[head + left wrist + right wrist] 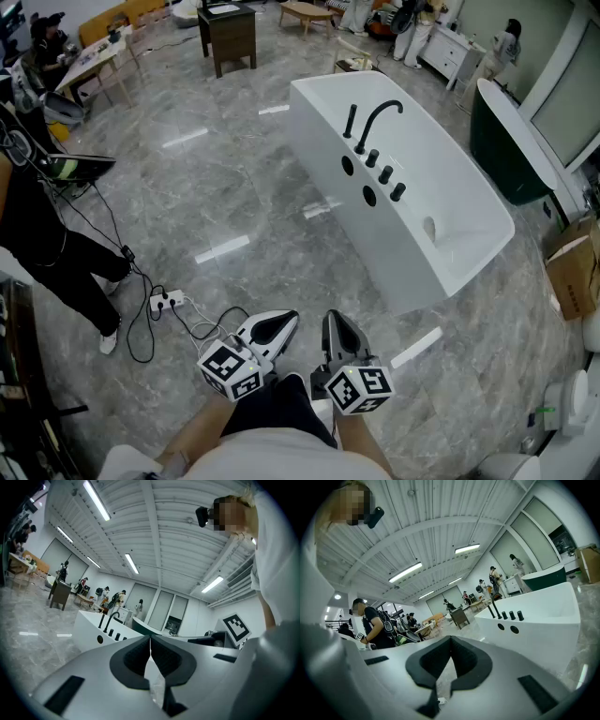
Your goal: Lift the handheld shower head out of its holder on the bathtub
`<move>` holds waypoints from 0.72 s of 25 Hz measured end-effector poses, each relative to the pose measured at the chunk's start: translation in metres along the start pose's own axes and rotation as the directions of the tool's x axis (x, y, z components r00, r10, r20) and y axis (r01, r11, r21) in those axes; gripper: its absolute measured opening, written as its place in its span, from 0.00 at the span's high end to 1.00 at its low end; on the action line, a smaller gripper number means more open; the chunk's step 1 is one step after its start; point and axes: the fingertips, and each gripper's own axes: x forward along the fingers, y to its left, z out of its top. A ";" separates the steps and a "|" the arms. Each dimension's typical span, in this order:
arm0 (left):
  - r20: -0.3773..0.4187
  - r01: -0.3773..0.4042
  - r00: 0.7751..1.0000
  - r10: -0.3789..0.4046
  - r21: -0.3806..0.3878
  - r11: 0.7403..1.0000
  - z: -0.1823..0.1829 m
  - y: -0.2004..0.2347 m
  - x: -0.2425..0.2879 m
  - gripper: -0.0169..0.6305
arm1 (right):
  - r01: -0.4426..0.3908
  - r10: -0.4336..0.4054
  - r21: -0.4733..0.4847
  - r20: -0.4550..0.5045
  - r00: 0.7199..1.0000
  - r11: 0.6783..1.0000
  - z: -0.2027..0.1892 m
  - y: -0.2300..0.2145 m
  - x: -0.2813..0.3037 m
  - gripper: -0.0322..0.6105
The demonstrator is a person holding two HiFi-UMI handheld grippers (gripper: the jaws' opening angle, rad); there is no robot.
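Glossy white angular tub (450, 178) on polished grey marble floor (234, 206). The shower head (351, 122), a slim black rod, stands upright in its holder on the rim beside a curved black spout (380, 117), well apart from both grippers. Left gripper (284, 322) and right gripper (335, 321): black-padded jaws pressed together, empty

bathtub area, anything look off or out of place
Nothing spilled or damaged. The bathtub looks intact, and the handheld shower head stands upright beside the curved spout. Only oddity: a power strip with loose cables lies on the open floor.
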 end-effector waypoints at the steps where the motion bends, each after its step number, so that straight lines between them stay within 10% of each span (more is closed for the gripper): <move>1: 0.008 0.000 1.000 0.000 -0.003 1.000 0.003 -0.002 -0.002 0.95 | -0.009 0.009 -0.018 0.005 1.000 1.000 0.002 0.006 -0.003 0.92; 18: 0.043 0.050 0.998 -0.053 0.069 0.996 0.053 0.044 -0.022 0.95 | 0.023 -0.012 -0.071 0.146 0.989 0.997 0.029 0.057 0.026 0.92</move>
